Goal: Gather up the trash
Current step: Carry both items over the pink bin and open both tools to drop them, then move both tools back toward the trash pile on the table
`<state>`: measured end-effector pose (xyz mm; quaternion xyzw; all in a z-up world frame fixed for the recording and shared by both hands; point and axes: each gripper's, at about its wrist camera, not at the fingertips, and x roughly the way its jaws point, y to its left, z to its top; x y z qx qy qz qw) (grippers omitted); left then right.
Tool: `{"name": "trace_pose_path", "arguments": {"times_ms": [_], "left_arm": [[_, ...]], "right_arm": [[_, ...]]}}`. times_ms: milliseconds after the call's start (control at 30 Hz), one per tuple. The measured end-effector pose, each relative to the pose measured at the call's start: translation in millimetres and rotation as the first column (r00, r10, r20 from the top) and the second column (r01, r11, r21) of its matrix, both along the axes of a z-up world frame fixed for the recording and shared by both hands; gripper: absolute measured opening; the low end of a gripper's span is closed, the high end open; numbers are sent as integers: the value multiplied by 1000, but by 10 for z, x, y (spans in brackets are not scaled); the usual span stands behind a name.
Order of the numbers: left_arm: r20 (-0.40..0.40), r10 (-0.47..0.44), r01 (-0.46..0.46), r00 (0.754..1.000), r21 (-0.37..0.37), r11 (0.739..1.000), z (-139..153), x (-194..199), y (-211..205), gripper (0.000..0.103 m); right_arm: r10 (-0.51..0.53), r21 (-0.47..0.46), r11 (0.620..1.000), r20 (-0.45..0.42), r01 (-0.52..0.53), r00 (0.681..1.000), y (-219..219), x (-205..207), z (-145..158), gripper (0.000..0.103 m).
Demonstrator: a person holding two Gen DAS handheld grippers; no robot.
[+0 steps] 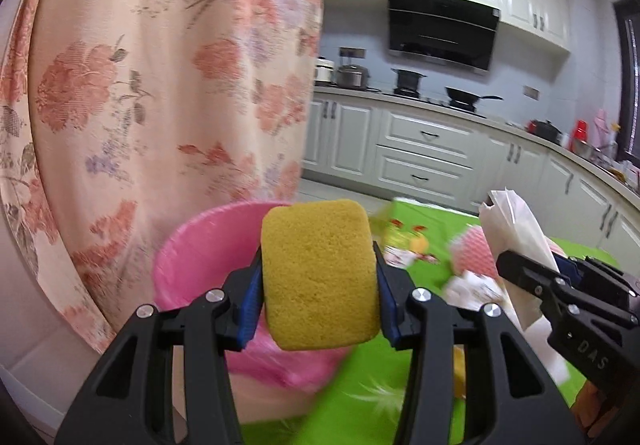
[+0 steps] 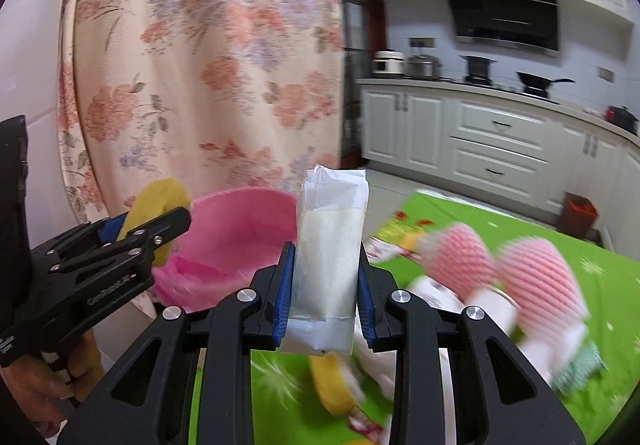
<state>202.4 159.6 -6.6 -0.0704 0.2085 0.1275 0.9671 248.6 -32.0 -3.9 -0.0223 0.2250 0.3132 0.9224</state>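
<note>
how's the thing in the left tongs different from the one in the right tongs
The left tongs hold a yellow sponge, thick, porous and rounded. The right tongs hold a white packet, flat, smooth, tall and narrow, standing upright. Both are clamped between blue pads near the pink bin.
</note>
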Motion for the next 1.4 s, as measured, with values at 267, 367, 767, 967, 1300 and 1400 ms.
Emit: {"name": "trace_pose_path", "arguments": {"times_ms": [267, 367, 767, 967, 1300, 1400], "left_arm": [[-36, 63, -64, 997, -44, 997, -119, 348, 659, 47], [-50, 75, -78, 996, -50, 996, -169, 449, 839, 48], [-73, 140, -144, 988, -60, 988, -334, 564, 1094, 70], [-43, 150, -153, 988, -56, 987, -273, 500, 944, 82], [77, -26, 27, 997, -19, 999, -126, 441, 65, 89], [86, -60, 62, 994, -26, 998, -130, 442, -108, 90]], "right_arm": [[103, 18, 995, -19, -103, 995, 596, 313, 28, 29], [118, 27, 993, -35, -117, 992, 749, 438, 15, 30], [119, 40, 992, -67, -117, 991, 907, 617, -145, 59], [73, 37, 997, -53, -71, 996, 610, 500, -118, 59], [-152, 6, 988, -38, 152, 988, -253, 232, -119, 59], [-206, 12, 978, -41, 206, 978, -403, 249, -107, 59]]}}
